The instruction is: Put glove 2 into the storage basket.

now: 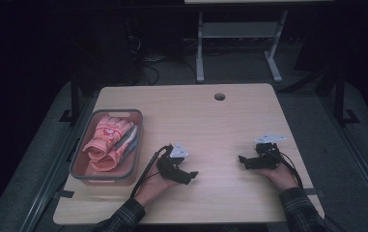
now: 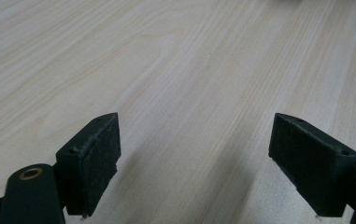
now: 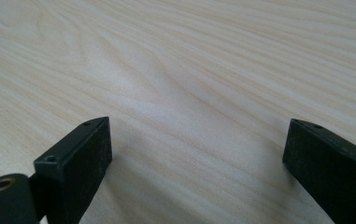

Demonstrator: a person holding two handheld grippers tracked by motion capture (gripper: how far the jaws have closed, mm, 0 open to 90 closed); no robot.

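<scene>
Both tools at rest on the tabletop, pink gloves waiting in the bin.

Left tool [image 1: 187,175] and right tool [image 1: 244,162] lie low on the bare tabletop [image 1: 210,125], jaws spread wide with nothing between them; both gripper views confirm the gap, flat black rubbery pads [image 2: 98,158] over pale wood-grain laminate. The gloves [image 1: 108,141], soft padded fabric in salmon pink with darker trim, are bunched together inside a shallow grey rectangular bin [image 1: 134,145] with rounded corners, at the table's left edge, just beside the left tool. Judgement: start position, no grasp begun. Next move likely calls for the left tool to lift, swing over the bin rim, and pinch a fold of glove fabric.
</scene>
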